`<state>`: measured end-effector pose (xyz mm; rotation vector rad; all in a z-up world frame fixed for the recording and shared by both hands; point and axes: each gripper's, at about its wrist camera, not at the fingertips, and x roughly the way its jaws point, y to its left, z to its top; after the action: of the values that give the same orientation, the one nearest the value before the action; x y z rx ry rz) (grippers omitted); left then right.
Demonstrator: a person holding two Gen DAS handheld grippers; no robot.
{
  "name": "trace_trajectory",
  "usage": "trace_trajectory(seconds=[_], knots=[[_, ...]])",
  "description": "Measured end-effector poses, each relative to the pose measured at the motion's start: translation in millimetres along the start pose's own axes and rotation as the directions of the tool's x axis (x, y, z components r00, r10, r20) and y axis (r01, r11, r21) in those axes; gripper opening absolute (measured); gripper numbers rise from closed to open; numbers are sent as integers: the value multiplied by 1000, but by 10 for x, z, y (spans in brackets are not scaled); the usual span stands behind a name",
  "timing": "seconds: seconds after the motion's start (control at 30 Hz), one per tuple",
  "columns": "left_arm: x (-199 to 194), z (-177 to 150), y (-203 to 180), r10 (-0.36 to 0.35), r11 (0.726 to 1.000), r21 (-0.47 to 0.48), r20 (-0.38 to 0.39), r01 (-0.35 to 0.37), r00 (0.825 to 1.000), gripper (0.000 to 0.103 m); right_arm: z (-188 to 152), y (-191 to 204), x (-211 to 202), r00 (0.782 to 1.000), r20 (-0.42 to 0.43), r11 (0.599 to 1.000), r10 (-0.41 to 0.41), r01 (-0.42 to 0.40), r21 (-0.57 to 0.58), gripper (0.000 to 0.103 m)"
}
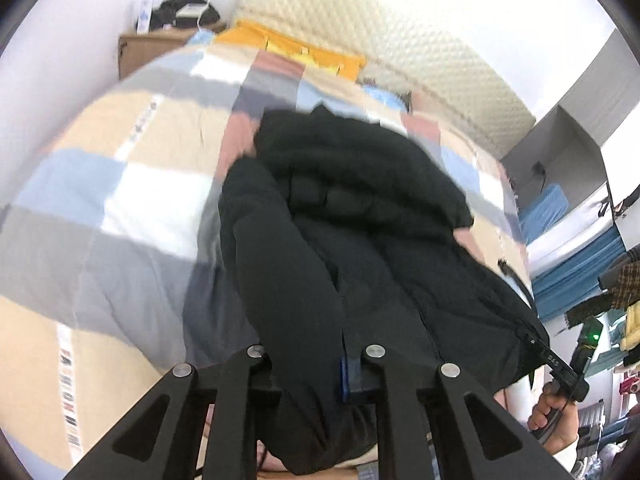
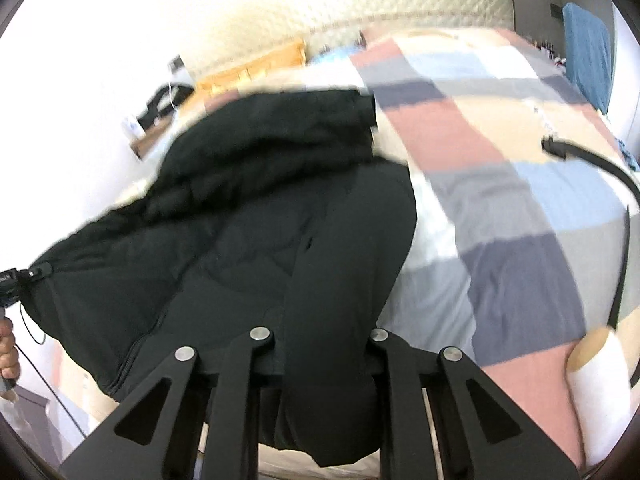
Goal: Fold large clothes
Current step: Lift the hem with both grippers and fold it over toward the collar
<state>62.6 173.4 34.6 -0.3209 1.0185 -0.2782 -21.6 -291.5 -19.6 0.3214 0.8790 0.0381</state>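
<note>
A black padded jacket (image 1: 352, 208) lies on a bed with a checked cover (image 1: 120, 184). My left gripper (image 1: 316, 364) is shut on the jacket's near edge, with black cloth bunched between its jaws. In the right wrist view the same jacket (image 2: 248, 208) spreads to the left, and my right gripper (image 2: 320, 352) is shut on another part of its near edge. The right gripper also shows in the left wrist view (image 1: 560, 368), held by a hand at the jacket's right corner. The fingertips are hidden by cloth in both views.
A quilted cream headboard (image 1: 400, 40) stands at the far end, with yellow pillows (image 1: 288, 46) below it. A wooden bedside table (image 1: 148, 48) with dark items stands far left. A black strap (image 2: 592, 160) lies on the cover. Shelves and clothes (image 1: 600, 280) fill the right side.
</note>
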Motion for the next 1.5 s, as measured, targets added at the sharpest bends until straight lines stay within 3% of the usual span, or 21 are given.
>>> trace_trajectory(seconds=[0.23, 0.4, 0.53, 0.63, 0.8, 1.03, 1.17, 1.3, 1.5], knots=[[-549, 381, -289, 14, 999, 50, 88, -19, 996, 14, 448, 29, -566, 992, 121, 999, 38, -40, 14, 16], [-845, 342, -482, -34, 992, 129, 115, 19, 993, 14, 486, -20, -896, 978, 191, 995, 87, -96, 40, 16], [-1108, 27, -473, -94, 981, 181, 133, 69, 987, 14, 335, -20, -1182, 965, 236, 993, 116, -119, -2, 16], [-1262, -303, -302, -137, 980, 163, 125, 116, 983, 13, 43, -54, -1389, 950, 239, 979, 202, -206, -11, 17], [-1530, -717, -33, -205, 975, 102, 97, 195, 974, 13, -453, 5, -1623, 963, 159, 975, 219, -210, -75, 17], [-1743, -995, -8, -175, 979, 122, 115, 161, 978, 13, -714, 33, -1879, 966, 157, 976, 207, -192, -107, 17], [-1696, -807, -69, -157, 979, 156, 153, 134, 976, 13, -525, 44, -1855, 967, 180, 980, 179, -159, -121, 18], [-1480, -395, -71, -157, 980, 154, 196, 128, 968, 13, -183, -41, -1714, 961, 210, 983, 180, -165, -85, 18], [-999, 278, -252, -57, 990, 141, 253, 21, 966, 13, 427, -66, -1241, 963, 249, 994, 106, -100, -34, 18]])
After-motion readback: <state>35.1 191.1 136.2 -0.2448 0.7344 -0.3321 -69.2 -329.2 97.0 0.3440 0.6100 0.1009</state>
